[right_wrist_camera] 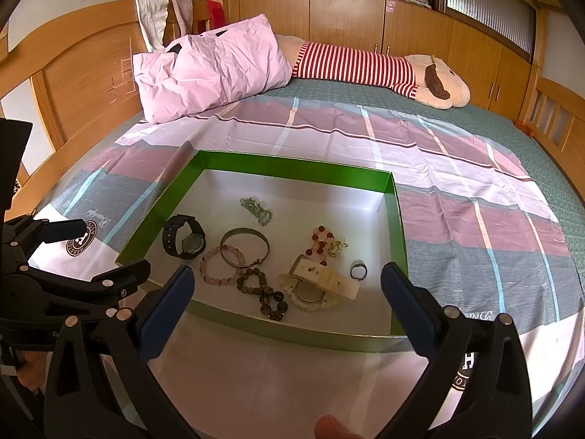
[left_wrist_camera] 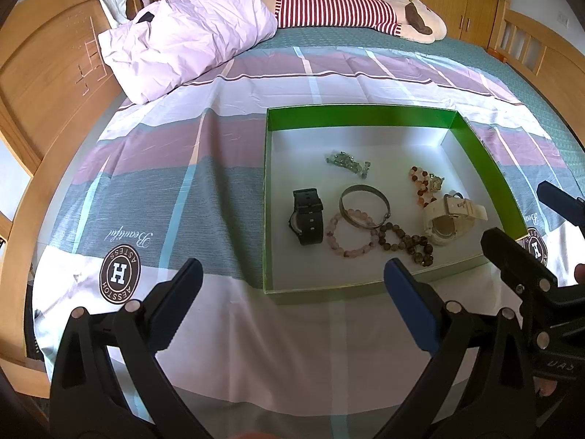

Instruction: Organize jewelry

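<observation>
Bedspread [right_wrist_camera: 457,219] under a green box [right_wrist_camera: 292,166] in which the jewelry is already gathered.
Both the left gripper [left_wrist_camera: 292,303] and right gripper [right_wrist_camera: 289,300] are held wide open and empty at the box's near edge; the white watch [right_wrist_camera: 318,285], beside what is probably a ring [right_wrist_camera: 358,270], should be pinched by its strap.

Both wrist views look forward and downward past their own hand-held gripper across the bed [left_wrist_camera: 256,329], near the green box [left_wrist_camera: 362,115]; the 2 views share that box [right_wrist_camera: 292,166] and the pillow [right_wrist_camera: 215,69] beyond.
</observation>
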Tool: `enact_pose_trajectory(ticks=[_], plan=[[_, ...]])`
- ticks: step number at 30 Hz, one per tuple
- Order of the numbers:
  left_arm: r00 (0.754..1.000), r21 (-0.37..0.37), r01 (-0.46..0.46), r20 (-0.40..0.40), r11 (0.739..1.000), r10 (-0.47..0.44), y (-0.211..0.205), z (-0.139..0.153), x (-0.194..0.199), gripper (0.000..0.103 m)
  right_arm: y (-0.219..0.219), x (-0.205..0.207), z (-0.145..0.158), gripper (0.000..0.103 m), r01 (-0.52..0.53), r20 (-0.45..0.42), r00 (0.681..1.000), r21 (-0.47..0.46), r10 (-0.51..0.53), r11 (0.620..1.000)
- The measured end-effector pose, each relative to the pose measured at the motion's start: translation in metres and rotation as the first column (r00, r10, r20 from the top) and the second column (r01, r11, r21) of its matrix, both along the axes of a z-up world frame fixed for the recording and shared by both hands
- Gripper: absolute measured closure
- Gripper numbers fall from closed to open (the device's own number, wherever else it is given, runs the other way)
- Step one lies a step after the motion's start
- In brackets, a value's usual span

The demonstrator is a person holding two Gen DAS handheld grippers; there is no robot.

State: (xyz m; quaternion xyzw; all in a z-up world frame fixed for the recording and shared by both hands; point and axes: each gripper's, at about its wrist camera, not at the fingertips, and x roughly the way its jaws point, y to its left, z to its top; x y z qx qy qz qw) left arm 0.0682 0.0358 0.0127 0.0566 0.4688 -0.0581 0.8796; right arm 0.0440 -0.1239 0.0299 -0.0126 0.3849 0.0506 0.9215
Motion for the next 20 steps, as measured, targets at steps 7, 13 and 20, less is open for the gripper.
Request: enact_pose_trajectory(ticks=[7,13,20], plan=[[1.0,0.0,0.001,0.0,1.0,-0.001,-0.0007,0.0002,0.0001,0.002,0.0004,-0.0001,-0.0008,0.001,0.0,0.0,1.0,0.0,0.0,1.0],[1.0,0.0,0.0,0.0,1.0,0.0,-0.0009,0.0004,0.0002,0.002,0.0004,-0.0005,-0.0007,0.001,-0.002,0.001,1.0,-0.001,0.002,1.0],[1.0,0.001,0.003,-0.003,1.0,-0.003,-0.0006,-0.001,0.0002,0.002,0.0007,-0.0004,-0.0004,0.001,0.0,0.0,1.0,0.0,0.0,1.0]])
